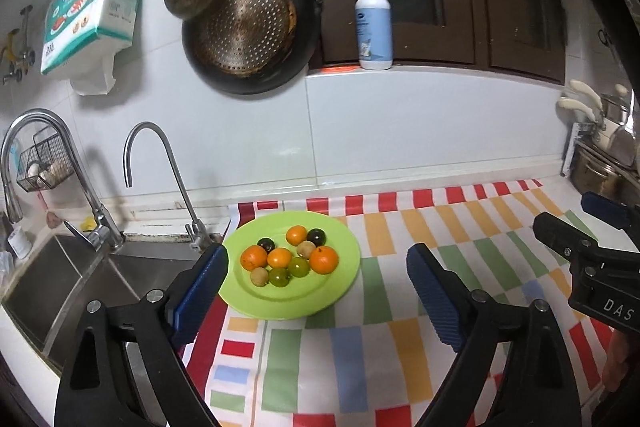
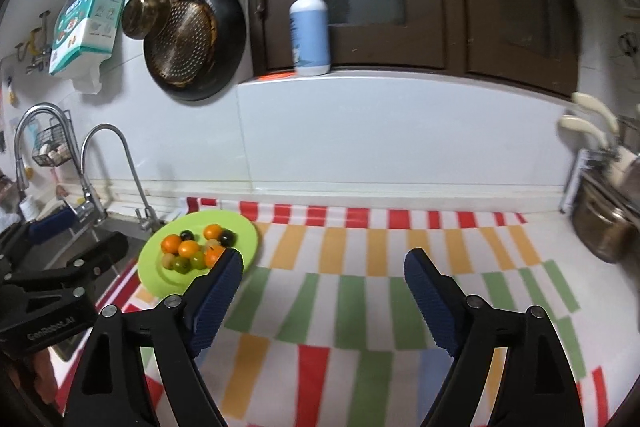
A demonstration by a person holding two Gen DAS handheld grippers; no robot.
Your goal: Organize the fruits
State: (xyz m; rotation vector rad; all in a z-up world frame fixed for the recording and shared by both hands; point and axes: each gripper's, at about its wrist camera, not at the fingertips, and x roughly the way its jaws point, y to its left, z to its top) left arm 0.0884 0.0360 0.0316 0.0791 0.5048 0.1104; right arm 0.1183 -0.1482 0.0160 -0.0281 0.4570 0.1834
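A green plate (image 1: 344, 267) lies on the striped cloth beside the sink. It holds several small fruits: oranges (image 1: 323, 259), dark plums (image 1: 316, 236), green fruits (image 1: 298, 266) and pale brown ones (image 1: 259, 275). My left gripper (image 1: 318, 273) is open and empty, raised just in front of the plate. My right gripper (image 2: 324, 275) is open and empty over the cloth, to the right of the plate (image 2: 244, 231). The right gripper also shows at the right edge of the left wrist view (image 1: 576, 223); the left gripper shows at the left of the right wrist view (image 2: 76, 235).
A steel sink (image 1: 60, 287) with two faucets (image 1: 160, 163) lies left of the plate. A frying pan (image 1: 248, 27) hangs on the wall. A soap bottle (image 1: 373, 23) stands on the window ledge. Steel pots (image 2: 604, 227) stand at the far right. The striped cloth (image 2: 360, 267) covers the counter.
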